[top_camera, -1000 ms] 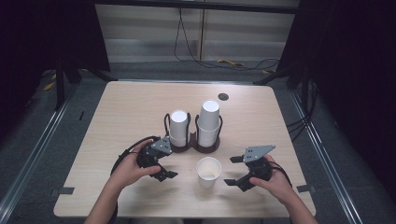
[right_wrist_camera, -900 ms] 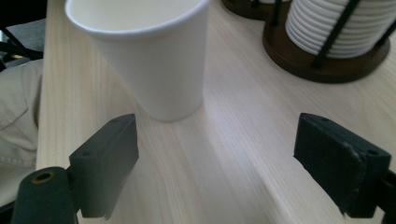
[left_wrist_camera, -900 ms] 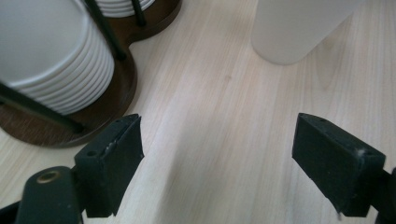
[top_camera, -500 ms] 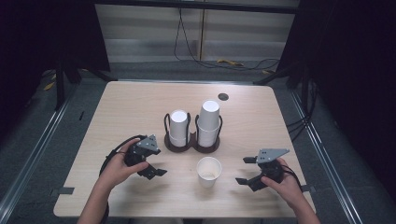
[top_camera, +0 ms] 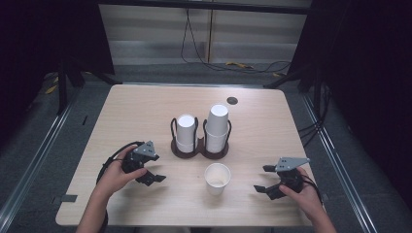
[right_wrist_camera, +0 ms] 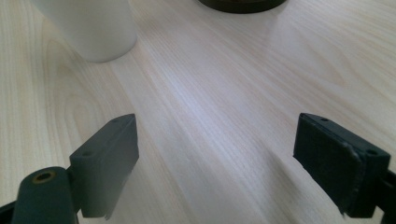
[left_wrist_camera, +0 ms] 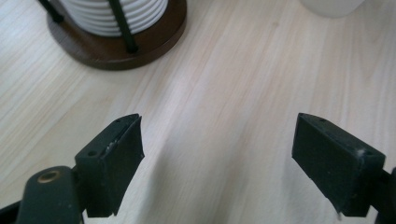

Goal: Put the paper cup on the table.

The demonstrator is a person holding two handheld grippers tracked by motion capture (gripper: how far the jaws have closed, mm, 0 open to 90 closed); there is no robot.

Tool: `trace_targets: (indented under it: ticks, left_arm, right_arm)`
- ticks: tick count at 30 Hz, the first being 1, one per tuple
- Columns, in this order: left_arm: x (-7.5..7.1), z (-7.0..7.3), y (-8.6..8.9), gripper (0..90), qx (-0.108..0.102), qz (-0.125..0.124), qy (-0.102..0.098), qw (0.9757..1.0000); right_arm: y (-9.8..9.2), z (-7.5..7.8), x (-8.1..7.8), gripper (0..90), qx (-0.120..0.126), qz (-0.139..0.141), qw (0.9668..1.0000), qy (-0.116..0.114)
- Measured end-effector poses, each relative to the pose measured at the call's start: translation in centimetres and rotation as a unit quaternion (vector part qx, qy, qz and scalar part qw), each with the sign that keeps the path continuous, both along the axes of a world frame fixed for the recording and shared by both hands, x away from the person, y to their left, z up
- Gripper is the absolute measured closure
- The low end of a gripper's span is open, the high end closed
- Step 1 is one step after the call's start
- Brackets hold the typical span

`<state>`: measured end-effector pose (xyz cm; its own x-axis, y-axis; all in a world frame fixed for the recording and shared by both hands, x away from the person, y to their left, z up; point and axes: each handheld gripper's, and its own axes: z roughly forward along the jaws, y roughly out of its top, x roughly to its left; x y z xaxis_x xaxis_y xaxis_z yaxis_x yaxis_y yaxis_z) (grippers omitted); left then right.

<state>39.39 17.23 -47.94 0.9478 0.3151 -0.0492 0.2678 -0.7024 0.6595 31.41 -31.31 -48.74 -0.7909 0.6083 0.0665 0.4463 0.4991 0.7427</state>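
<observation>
A dark wooden cup holder stands mid-table with two stacks of white cups, a shorter one and a taller one. In front of it a single white cup stands upright and apart. My left gripper rests low at the cup's left, open and holding nothing. To the cup's right, my right gripper is likewise open and holding nothing. The left gripper view has the holder's base beyond the gripper. In the right gripper view the single cup stands ahead of the gripper.
A small dark round disc lies near the table's far edge. The light wooden table is bare at the left and right of the holder. Cables trail on the floor behind the table.
Both grippers have drawn outward from the single cup, the left one to the left and the right one to the right. The cups have not moved.
</observation>
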Motion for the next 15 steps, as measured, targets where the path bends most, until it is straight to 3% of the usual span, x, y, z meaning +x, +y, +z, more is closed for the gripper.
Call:
trace_targets:
  ticks: [8, 15]
  left_arm:
    - [0.4, -0.8, 1.3, 16.3, 0.012, 0.013, 0.002, 0.9998]
    - [0.6, -1.5, 1.8, 16.5, 0.002, 0.014, -0.004, 0.9999]
  right_arm:
    - [-0.7, -0.8, 0.0, 13.6, -0.024, -0.009, 0.9996, 0.004]
    - [-0.8, -1.0, 0.0, 13.6, -0.028, -0.009, 0.9996, 0.005]
